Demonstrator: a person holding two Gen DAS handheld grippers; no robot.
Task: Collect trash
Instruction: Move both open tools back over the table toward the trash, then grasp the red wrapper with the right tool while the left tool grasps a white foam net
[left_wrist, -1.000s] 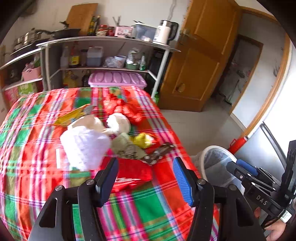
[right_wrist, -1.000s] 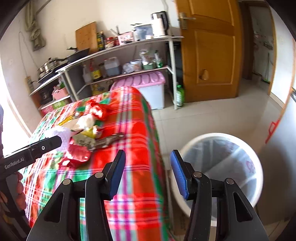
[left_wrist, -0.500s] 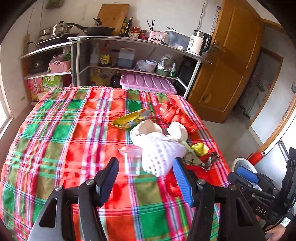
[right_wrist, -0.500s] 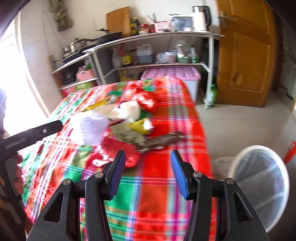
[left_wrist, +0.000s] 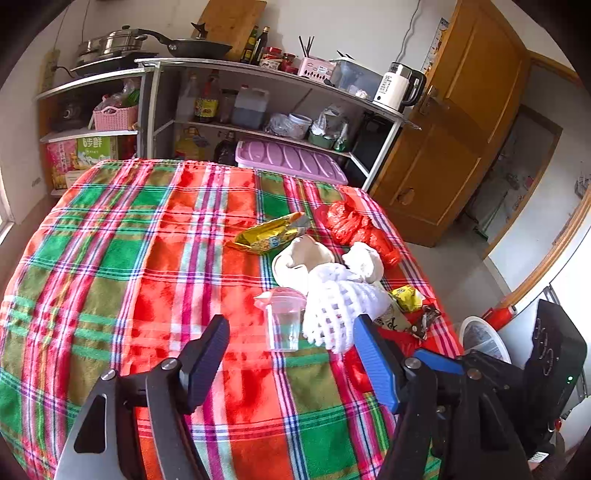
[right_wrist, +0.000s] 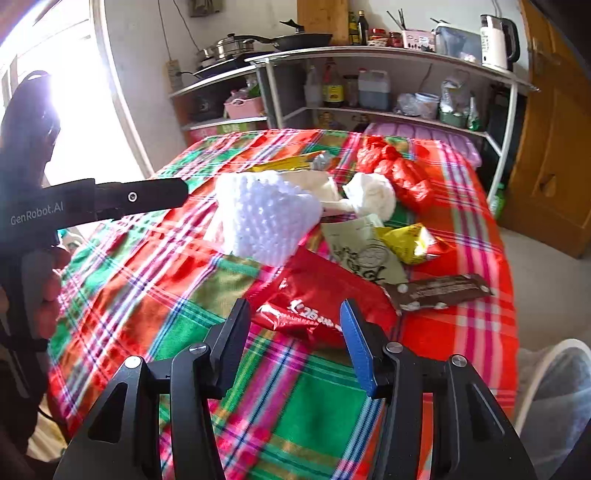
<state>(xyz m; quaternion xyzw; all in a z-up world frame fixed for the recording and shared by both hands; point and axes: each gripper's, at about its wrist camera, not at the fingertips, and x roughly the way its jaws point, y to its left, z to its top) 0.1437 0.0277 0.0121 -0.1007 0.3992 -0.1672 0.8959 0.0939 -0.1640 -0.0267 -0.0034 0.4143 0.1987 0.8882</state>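
Left gripper (left_wrist: 291, 363) points down at a slant over the near part of the tabletop (left_wrist: 110, 258), which is draped in a red-and-green plaid cloth. Its jaws are opening and hold nothing — the clear plastic cup with a pinkish rim (left_wrist: 282, 319) stands upright beyond the tips, framed by the gap but untouched.

Right gripper (right_wrist: 295, 338) is likewise angled downward, jaws set well apart and empty. Past its tips lies a crumpled glossy red foil wrapper (right_wrist: 317, 295), not gripped. In the right wrist view a hand (right_wrist: 48, 295) grips the black handle of the left gripper at the left edge.

Trash, placed relative to the clear cup in the left wrist view:
- White foam fruit net (left_wrist: 341, 306), mesh pattern, just beside the cup on its right, possibly touching.
- White paper bowl (left_wrist: 301, 258) and crumpled white tissue (left_wrist: 364, 260), behind the net.
- Gold-yellow snack wrapper (left_wrist: 269, 232), flat, farther back.
- Crumpled red plastic bag (left_wrist: 356, 229), behind and to the right, near the tabletop's far right edge.
- Small yellow packet (left_wrist: 406, 297) and dark brown wrapper (left_wrist: 424, 323), to the right beyond the net.

A pale green printed paper bag (right_wrist: 362, 251) lies between the net and the brown wrapper in the right wrist view. A white lined waste bin (left_wrist: 482, 338) stands on the floor off the tabletop's right edge — well apart from the cup.
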